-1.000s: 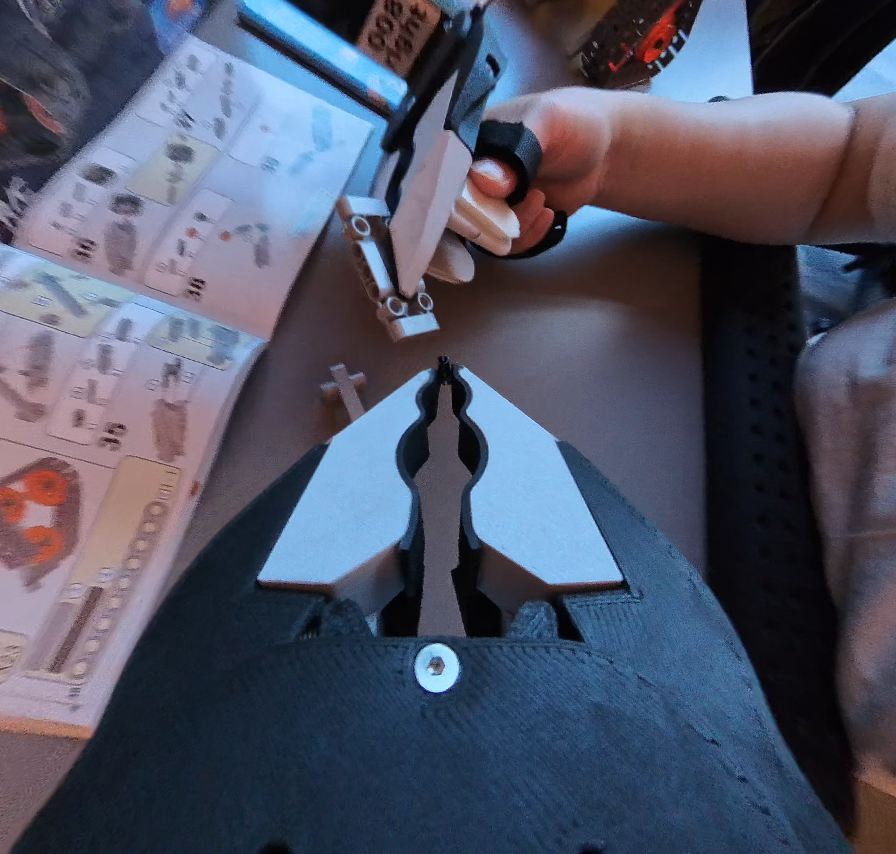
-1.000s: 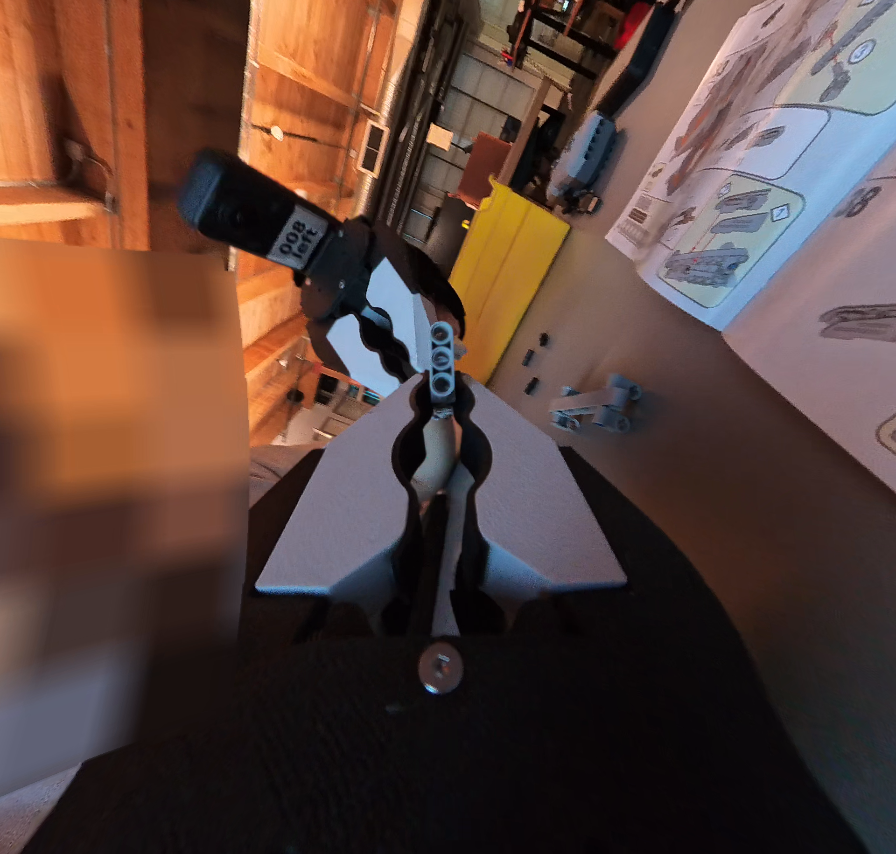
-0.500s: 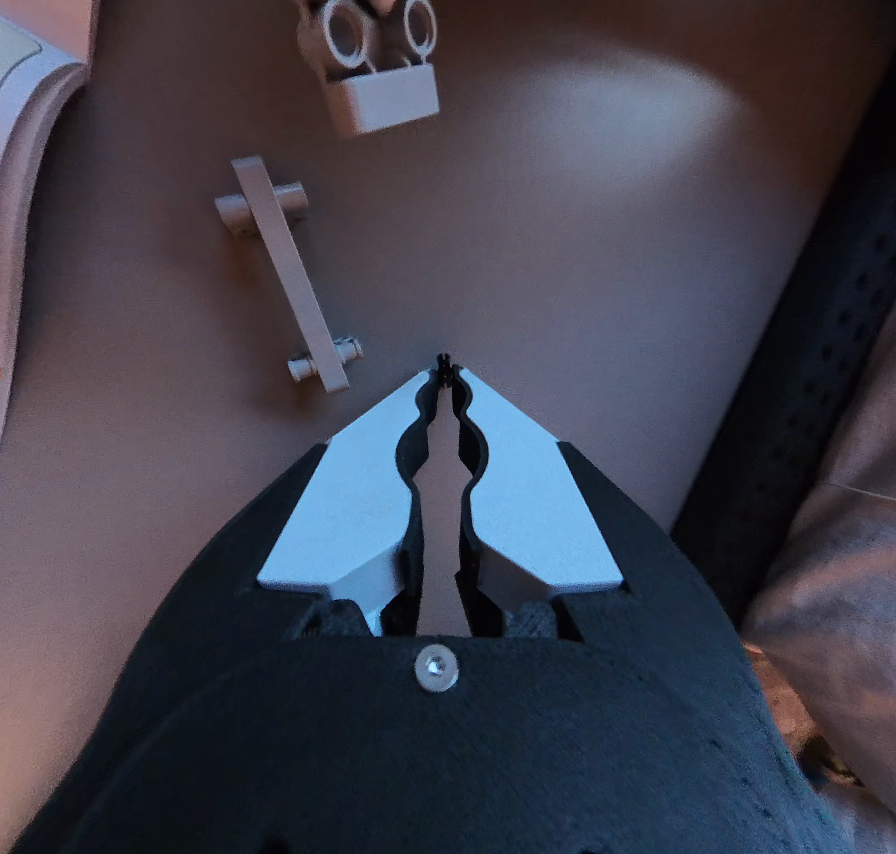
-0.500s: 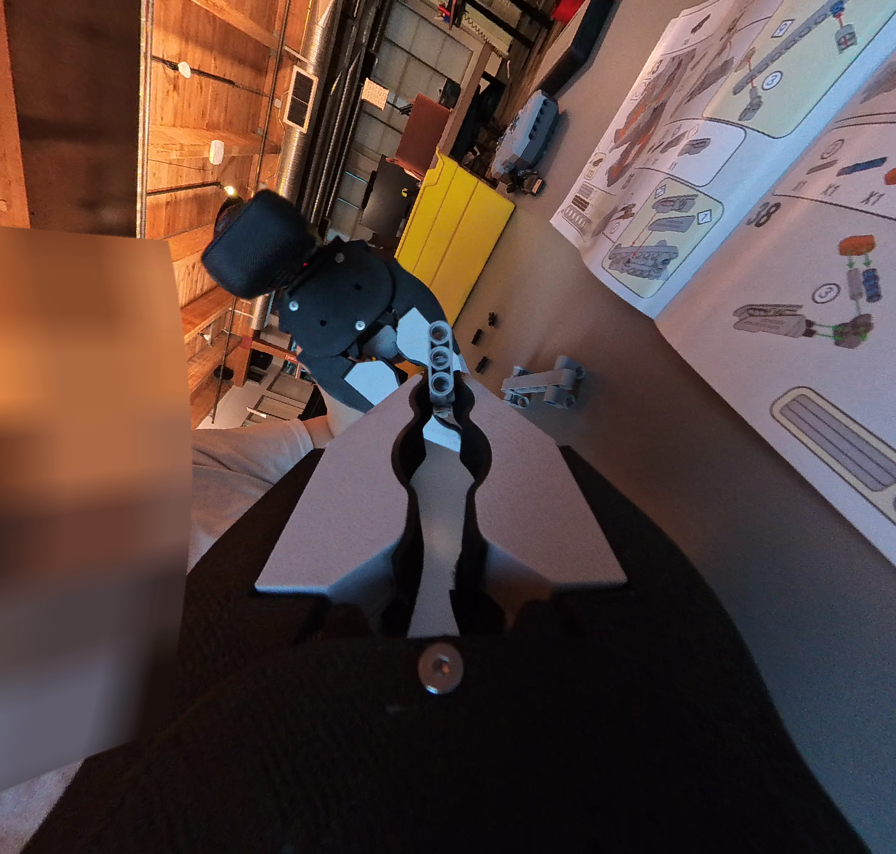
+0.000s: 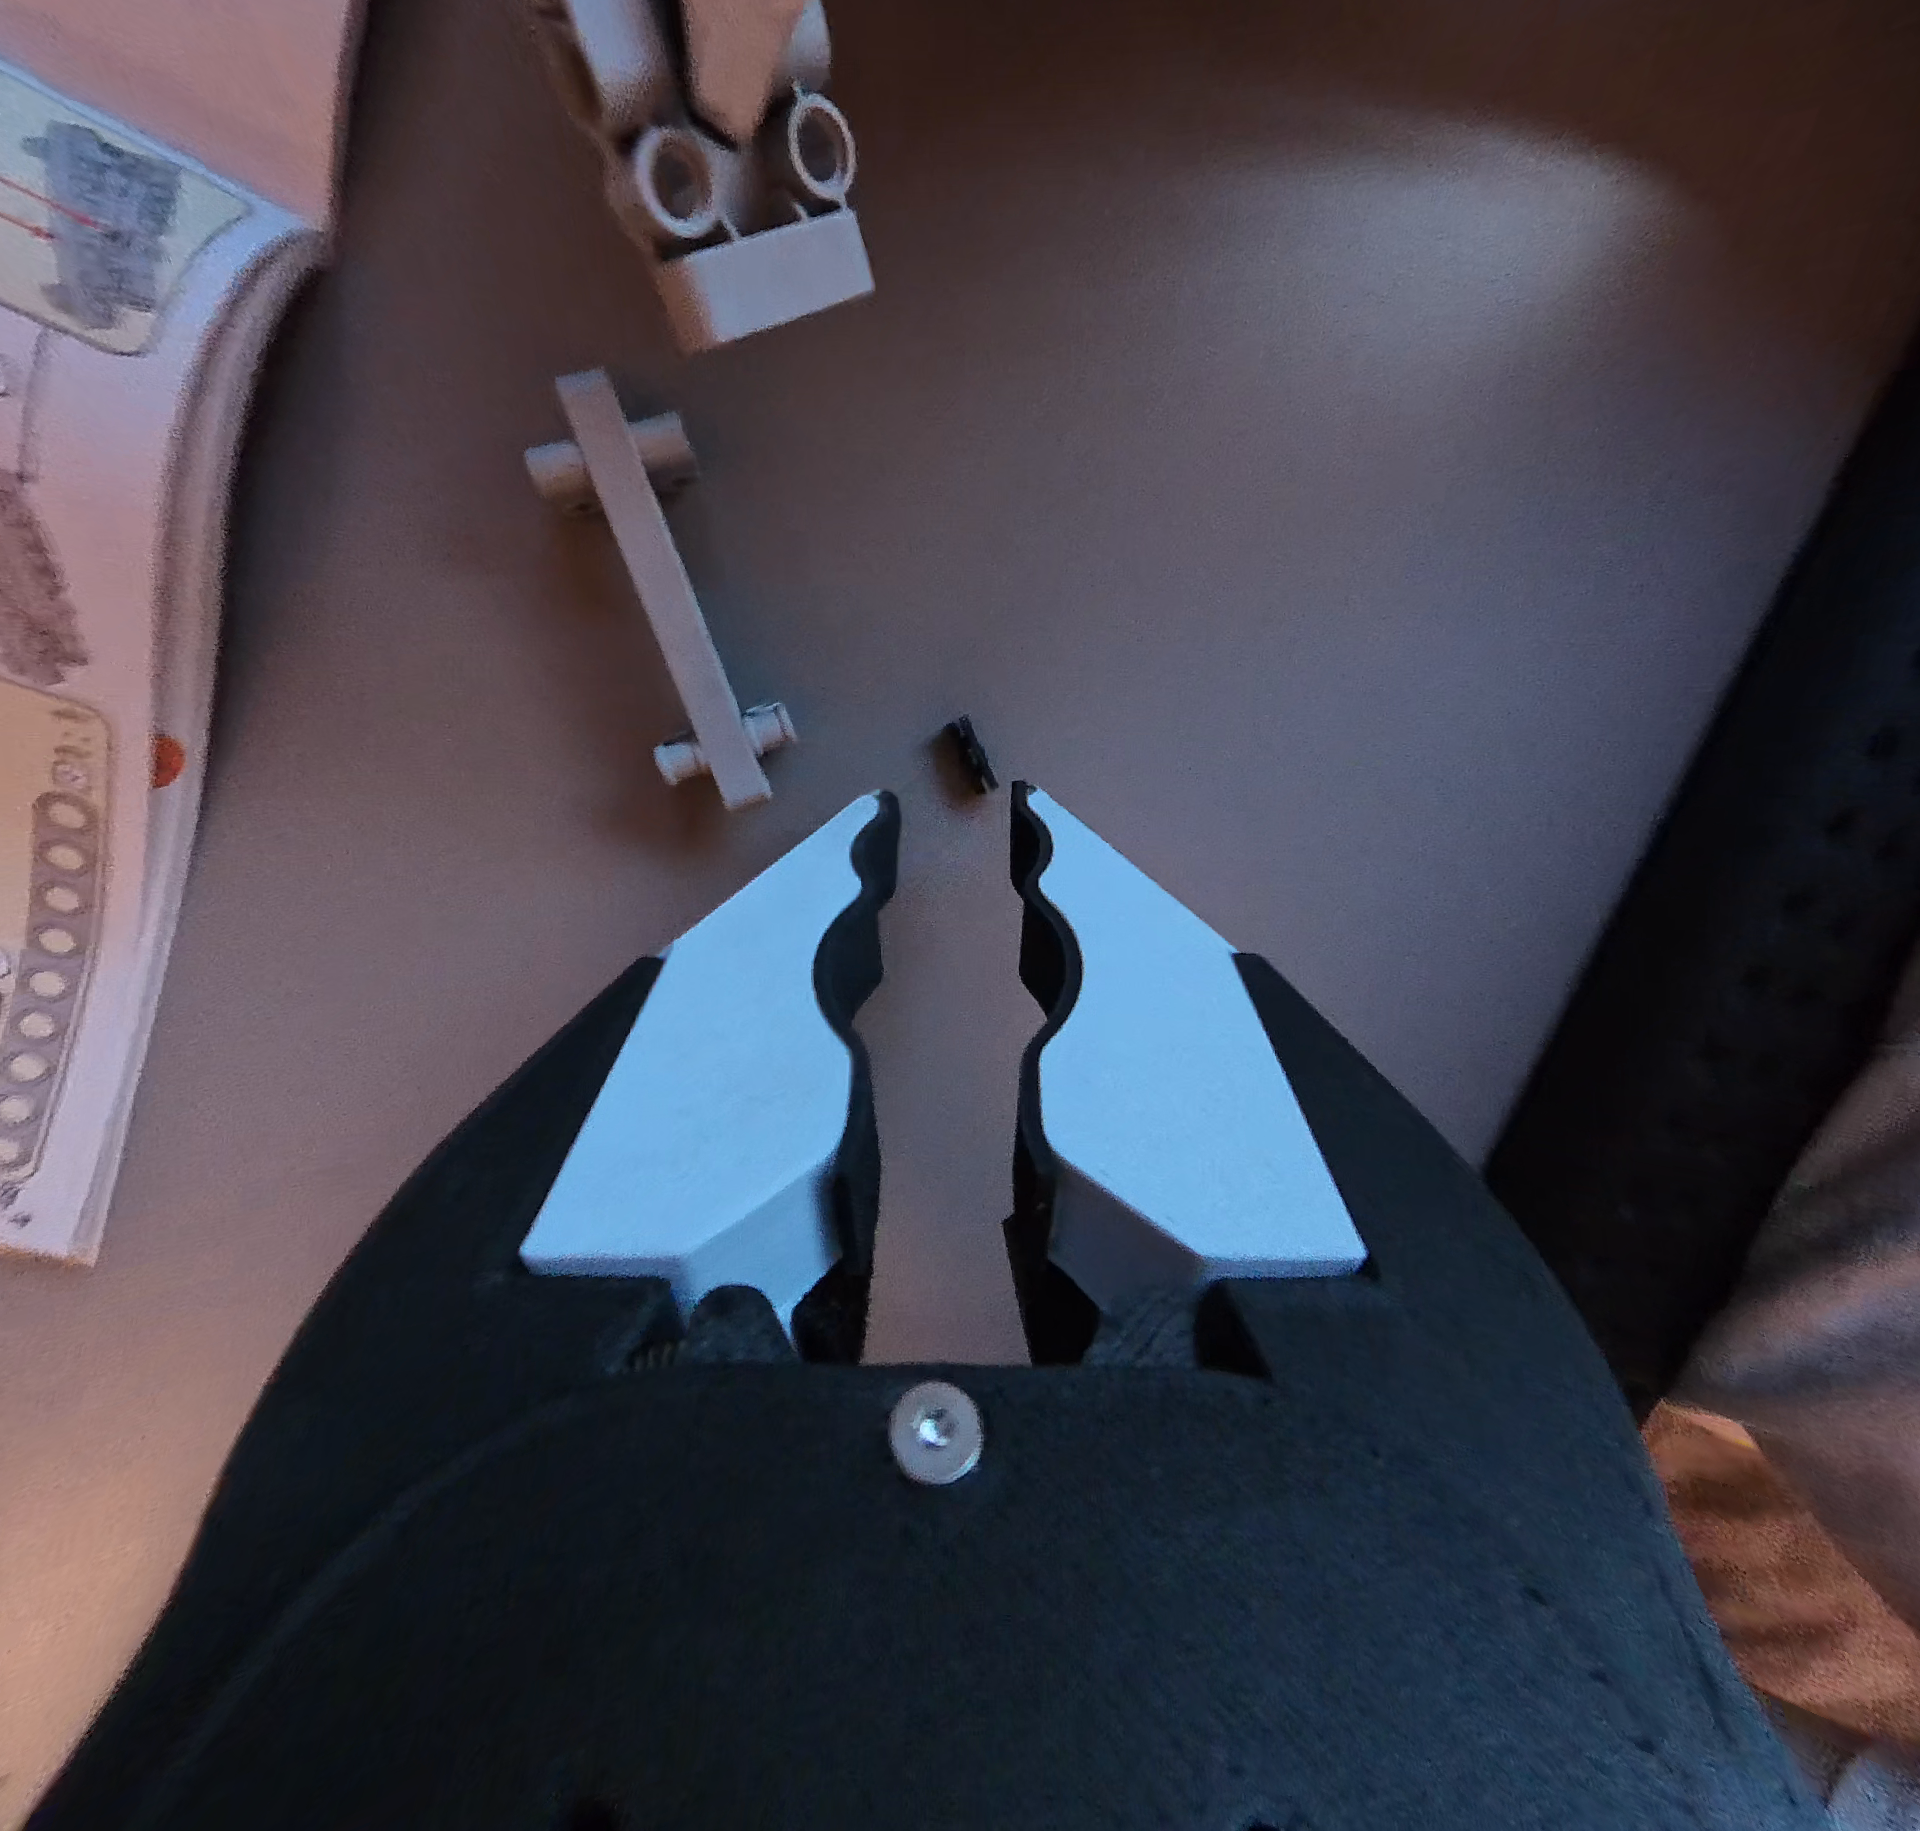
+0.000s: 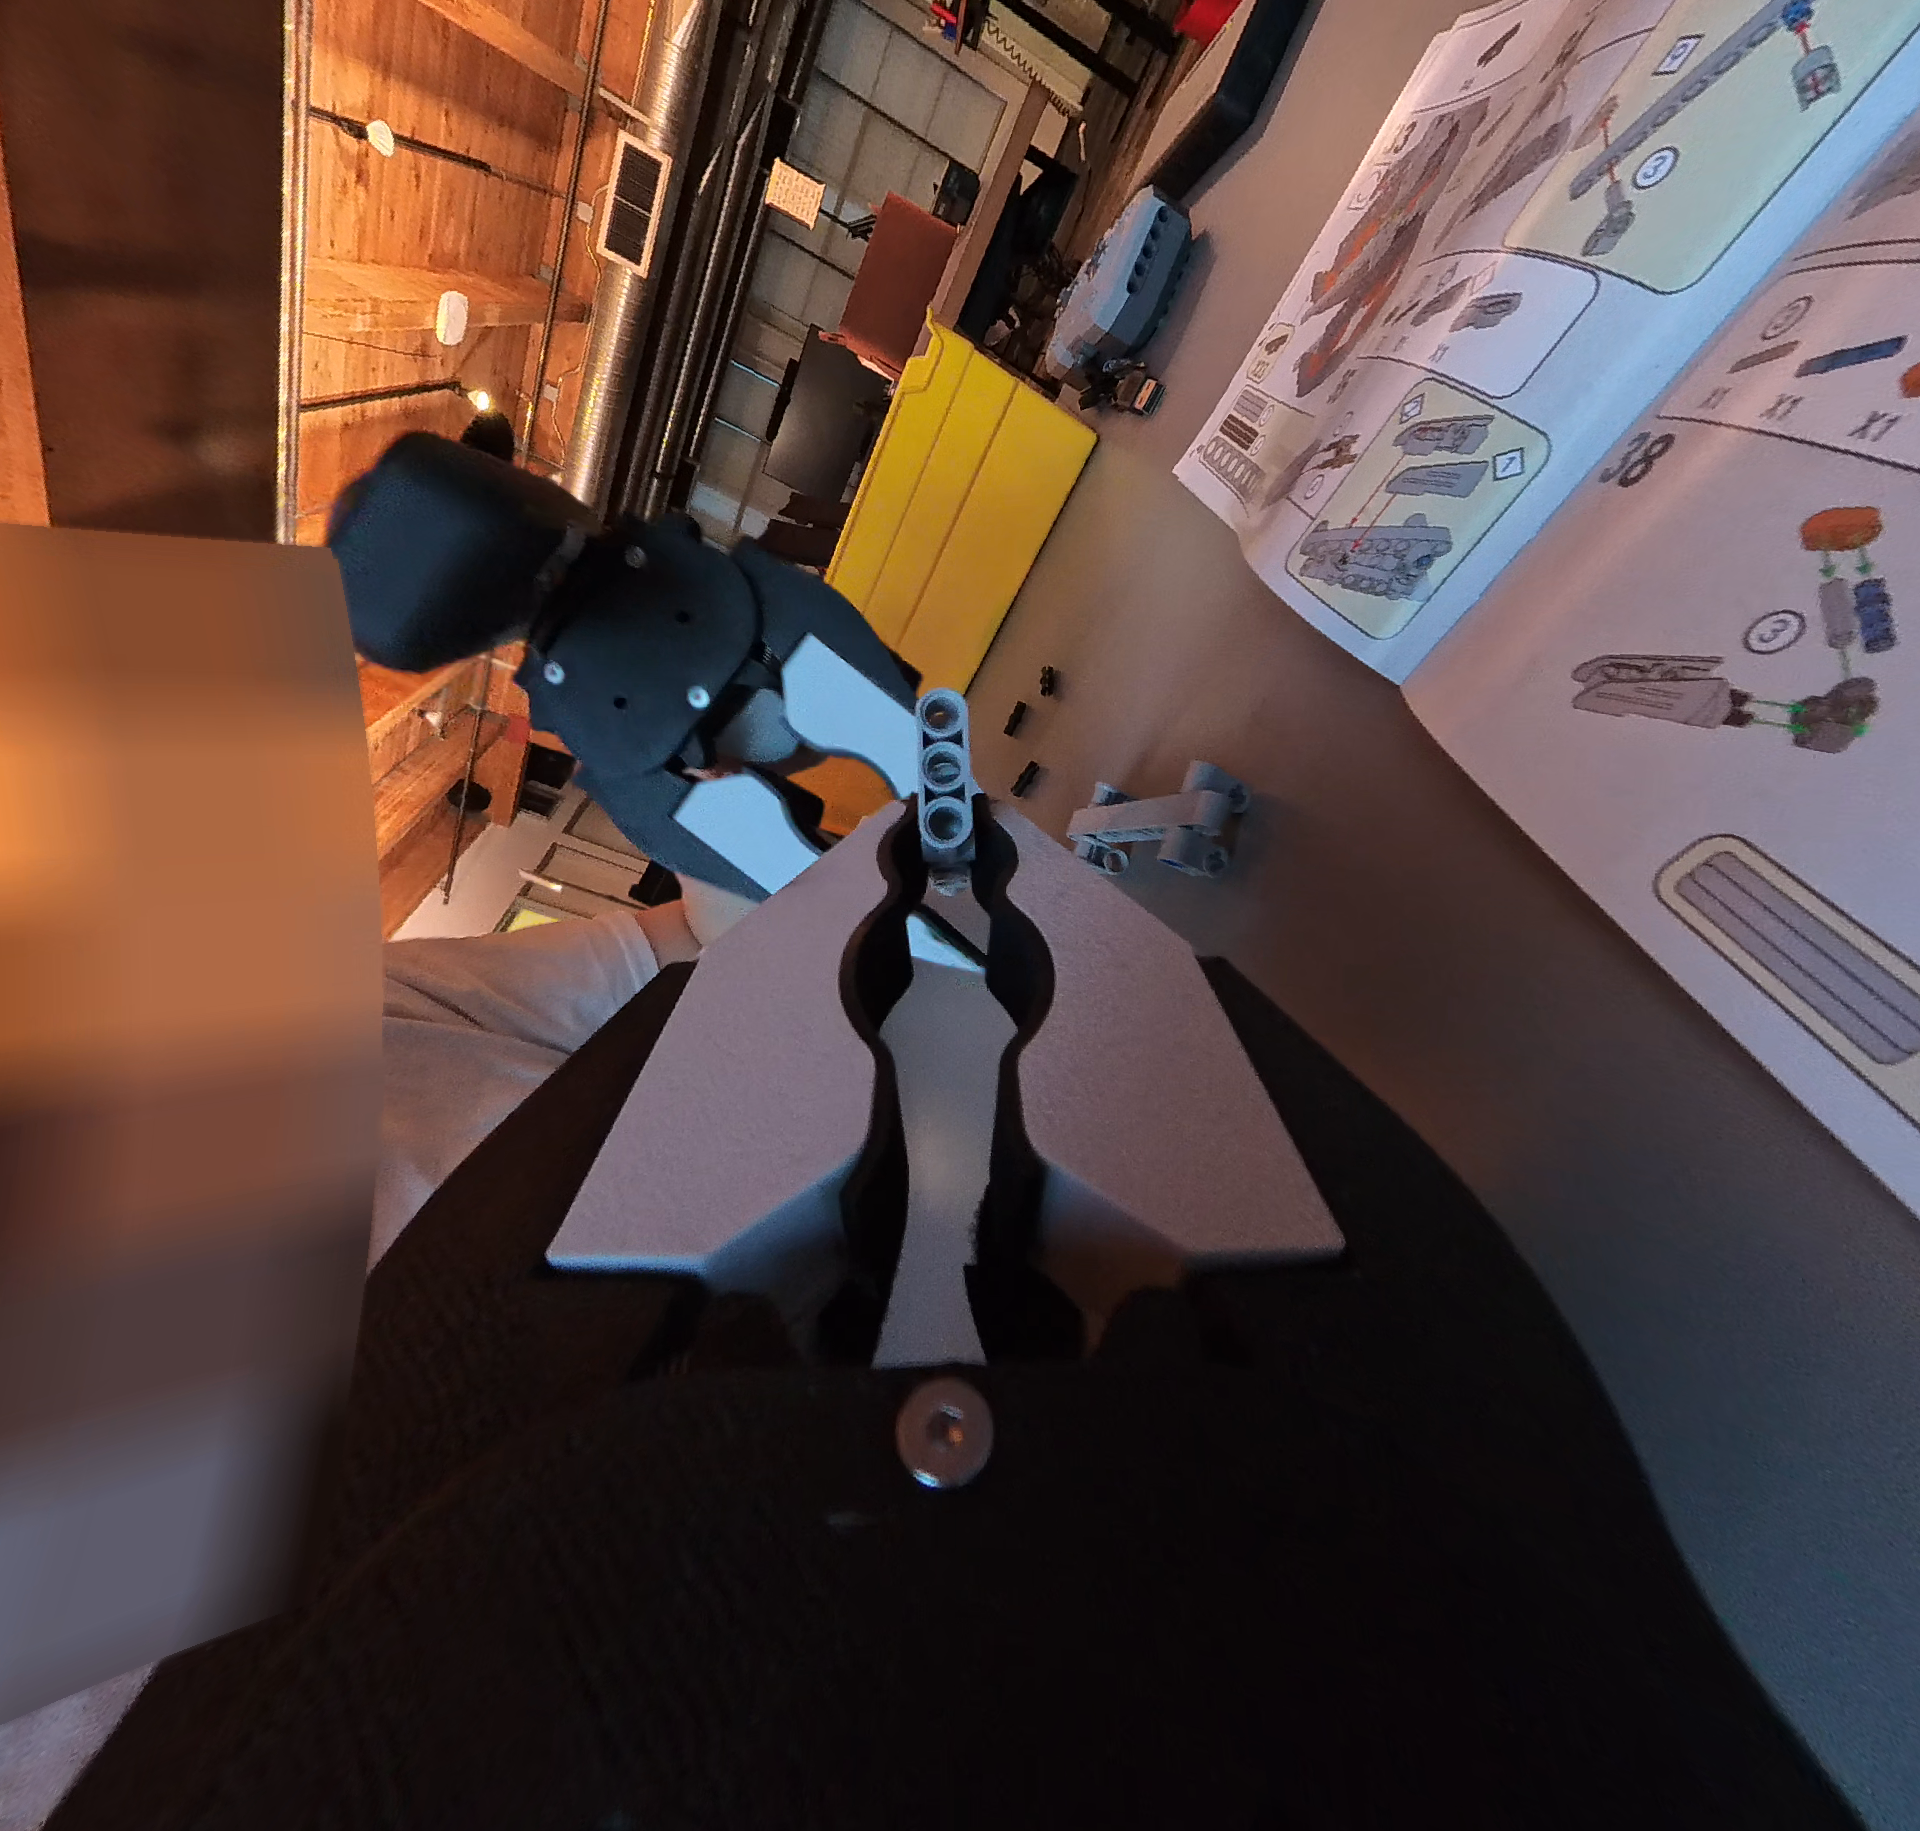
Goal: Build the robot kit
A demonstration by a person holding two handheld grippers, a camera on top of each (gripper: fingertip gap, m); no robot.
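Note:
My left gripper [image 5: 954,799] is open and low over the brown table [image 5: 1299,555]. A small black pin [image 5: 968,755] lies on the table just beyond its tips. To the left lies a long grey beam with cross pins [image 5: 665,586]. My right gripper [image 6: 948,825] is shut on a grey holed-beam assembly [image 6: 943,779] and holds it off the table. That assembly [image 5: 748,223] shows at the top of the left wrist view, close to the long beam. The left gripper [image 6: 727,742] shows open beyond the held piece in the right wrist view.
An open instruction booklet [image 5: 94,638] lies left of the parts, also in the right wrist view [image 6: 1662,431]. A few black pins [image 6: 1018,716], a yellow bin [image 6: 966,493] and a grey block [image 6: 1127,285] sit farther off. A black perforated mat [image 5: 1766,846] borders the table. Some 10 cm of space lies between my two pairs of fingers. My left tips are roughly 30 cm from the grey block [image 6: 1127,285].
My left gripper was shut on the black pin; it has come down to the table and opened, and the pin now lies just ahead of its tips. The right gripper still holds the grey assembly.

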